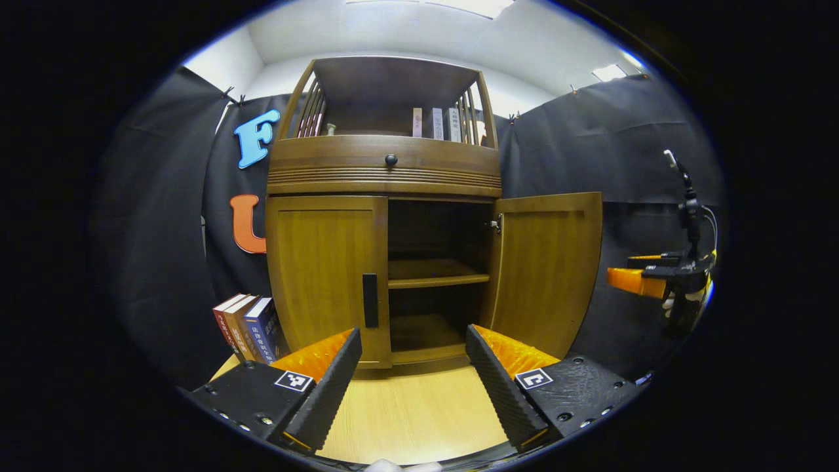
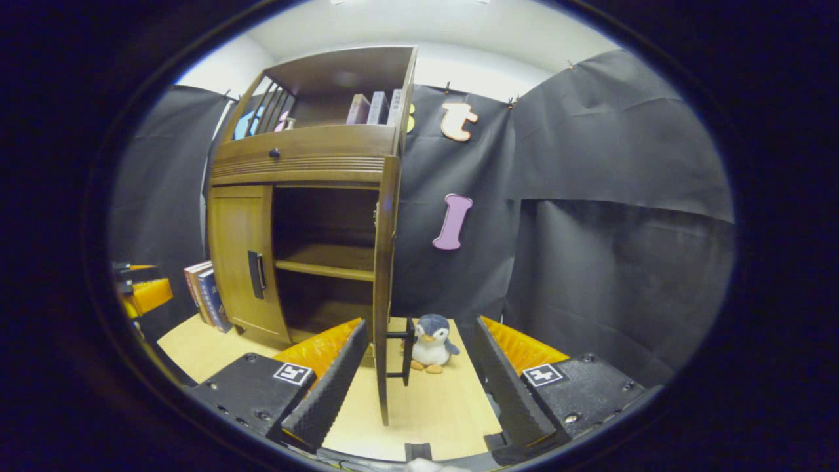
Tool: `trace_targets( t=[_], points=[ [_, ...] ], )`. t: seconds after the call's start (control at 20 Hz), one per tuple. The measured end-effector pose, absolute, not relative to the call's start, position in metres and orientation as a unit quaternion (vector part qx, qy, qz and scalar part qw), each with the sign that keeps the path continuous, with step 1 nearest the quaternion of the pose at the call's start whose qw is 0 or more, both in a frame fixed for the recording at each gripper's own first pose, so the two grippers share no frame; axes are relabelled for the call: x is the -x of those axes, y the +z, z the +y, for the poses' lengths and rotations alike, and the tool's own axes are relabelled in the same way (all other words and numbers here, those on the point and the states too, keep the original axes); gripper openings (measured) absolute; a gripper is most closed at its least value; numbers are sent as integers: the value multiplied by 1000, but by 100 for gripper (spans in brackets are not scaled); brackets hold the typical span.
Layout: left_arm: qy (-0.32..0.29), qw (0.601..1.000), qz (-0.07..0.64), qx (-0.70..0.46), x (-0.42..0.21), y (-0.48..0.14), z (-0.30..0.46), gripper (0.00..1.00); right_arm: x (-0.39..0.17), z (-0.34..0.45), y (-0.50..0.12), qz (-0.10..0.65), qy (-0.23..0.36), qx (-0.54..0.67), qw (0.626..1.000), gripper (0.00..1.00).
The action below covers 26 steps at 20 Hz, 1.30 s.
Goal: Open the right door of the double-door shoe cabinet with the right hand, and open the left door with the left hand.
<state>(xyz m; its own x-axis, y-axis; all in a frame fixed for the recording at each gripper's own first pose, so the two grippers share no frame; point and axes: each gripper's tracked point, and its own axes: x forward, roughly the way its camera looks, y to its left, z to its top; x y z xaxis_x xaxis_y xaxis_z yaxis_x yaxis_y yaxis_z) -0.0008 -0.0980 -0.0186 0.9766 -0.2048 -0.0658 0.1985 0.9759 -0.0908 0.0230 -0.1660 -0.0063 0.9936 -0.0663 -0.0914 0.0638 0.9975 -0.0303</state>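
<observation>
The wooden shoe cabinet (image 1: 383,170) stands on a light wooden table (image 1: 413,406). Its left door (image 1: 321,275) is closed, with a dark upright handle (image 1: 370,300) near its inner edge. My left gripper (image 1: 413,337) is open, low in front of the cabinet and apart from that handle. The right door (image 1: 547,269) is swung wide, showing the shelves inside. In the right gripper view this door (image 2: 383,262) is edge-on, and its handle (image 2: 403,351) lies between the spread fingers of my open right gripper (image 2: 419,328), untouched by either. The right gripper (image 1: 645,278) also appears far right in the left gripper view.
Several books (image 1: 252,328) lean beside the cabinet's left side. A small penguin toy (image 2: 429,341) sits on the table behind the open right door. More books (image 1: 436,123) stand on the top shelf. Black cloth walls surround the table.
</observation>
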Motion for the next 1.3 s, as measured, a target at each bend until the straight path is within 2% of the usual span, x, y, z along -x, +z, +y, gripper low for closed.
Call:
trace_targets(
  t=[0.05, 0.2, 0.25, 0.45, 0.5, 0.75, 0.95, 1.0, 1.05, 1.15, 1.2, 1.3],
  points=[
    [-100, 993, 37, 40, 1, -20, -92, 96, -22, -154, 0, 39, -32, 9, 999, 100],
    [-93, 994, 34, 40, 3, -23, -73, 96, -17, -121, 7, 31, -29, 0, 999, 100],
    [-88, 995, 33, 40, 2, -23, -65, 100, -18, -106, 6, 31, -23, -5, 999, 100],
    [-65, 997, 31, 37, 1, -25, -36, 100, -18, -68, -3, 26, -39, -28, 999, 98],
    [-60, 997, 31, 35, 0, -25, -30, 96, -18, -53, -8, 25, -35, -30, 999, 100],
    [-43, 998, 32, 23, -6, -30, -10, 96, -21, -2, -32, 51, 7, -45, 998, 100],
    [-43, 998, 34, 19, -22, -35, -8, 96, -25, 5, -37, 63, 19, -21, 998, 100],
    [-44, 998, 36, 17, -29, -37, -9, 100, -27, 4, -35, 64, 19, -18, 998, 100],
    [-44, 998, 36, 16, -39, -38, -11, 96, -29, 4, -34, 64, 18, -16, 998, 100],
    [-46, 998, 40, 12, -62, -41, -16, 96, -31, 0, -33, 69, 16, -3, 997, 100],
    [-51, 998, 40, 12, -75, -43, -22, 100, -30, -3, -34, 71, 14, 2, 997, 100],
    [-59, 998, 34, 10, -102, -42, -33, 96, -28, -8, -33, 77, 11, 6, 997, 100]
  ],
)
